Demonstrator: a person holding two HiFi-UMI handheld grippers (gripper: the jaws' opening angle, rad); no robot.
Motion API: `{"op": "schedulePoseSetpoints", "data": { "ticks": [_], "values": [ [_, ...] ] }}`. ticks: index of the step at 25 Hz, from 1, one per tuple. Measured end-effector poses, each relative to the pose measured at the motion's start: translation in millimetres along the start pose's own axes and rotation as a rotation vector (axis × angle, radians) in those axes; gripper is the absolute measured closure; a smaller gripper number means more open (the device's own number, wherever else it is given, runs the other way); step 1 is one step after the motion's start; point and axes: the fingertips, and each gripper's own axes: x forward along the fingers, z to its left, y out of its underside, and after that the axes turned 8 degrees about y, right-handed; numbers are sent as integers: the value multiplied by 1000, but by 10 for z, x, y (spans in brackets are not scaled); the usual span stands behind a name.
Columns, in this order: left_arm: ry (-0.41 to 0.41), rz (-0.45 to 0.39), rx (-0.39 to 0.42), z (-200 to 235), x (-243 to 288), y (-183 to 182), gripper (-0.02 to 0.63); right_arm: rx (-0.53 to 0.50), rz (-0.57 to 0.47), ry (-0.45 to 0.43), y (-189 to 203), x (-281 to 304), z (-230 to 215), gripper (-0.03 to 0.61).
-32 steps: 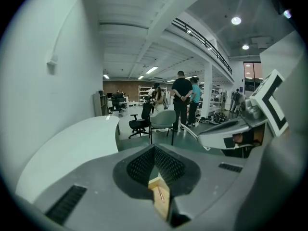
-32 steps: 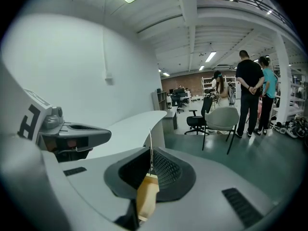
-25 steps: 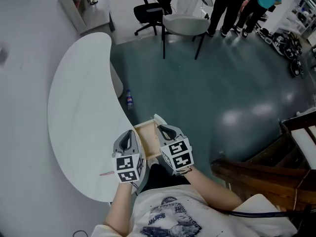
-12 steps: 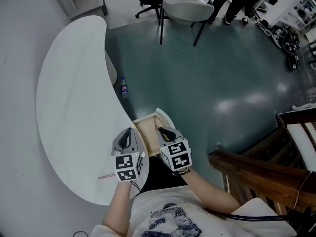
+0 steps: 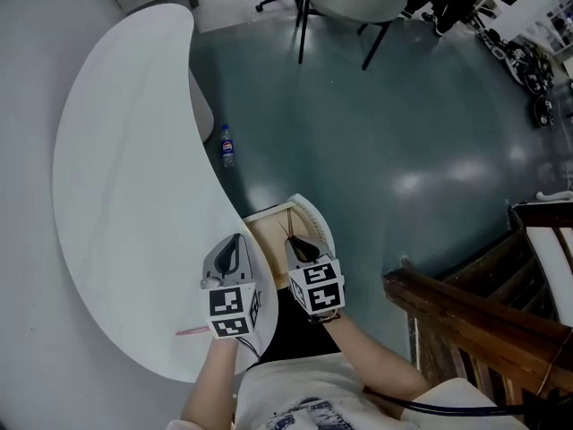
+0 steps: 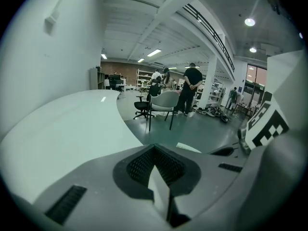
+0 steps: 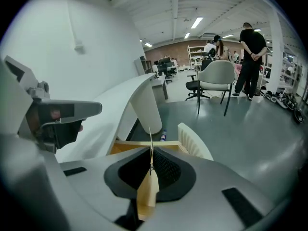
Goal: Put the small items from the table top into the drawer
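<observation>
Pink stick point(image 5: 191, 331): lying on the white table point(image 5: 116, 195), at its near edge.
Left gripper point(image 5: 235, 242): jaws pressed together, empty, over the table.
Right gripper point(image 5: 295, 240): clamped on a thin rod point(image 7: 150, 141), above the open drawer point(image 5: 269, 227).
Bottle point(image 5: 226, 146): on the floor beyond.

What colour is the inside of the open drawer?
Light wooden tan. The drawer shows best in the right gripper view, just beyond the jaws.
</observation>
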Motion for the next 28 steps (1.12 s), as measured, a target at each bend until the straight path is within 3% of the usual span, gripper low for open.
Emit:
{"op": "schedulePoseSetpoints", "data": {
  "ticks": [5,14,28],
  "values": [
    [-2,21,-24,117,123,138,589,10,40,18,178,278,-33,540],
    [-7,36,47,148,244,157,589,20,88,0,389,642,-49,540],
    [-20,64,46,188,305,173,591,-6,138,21,710,1153,-104,540]
  ]
}}
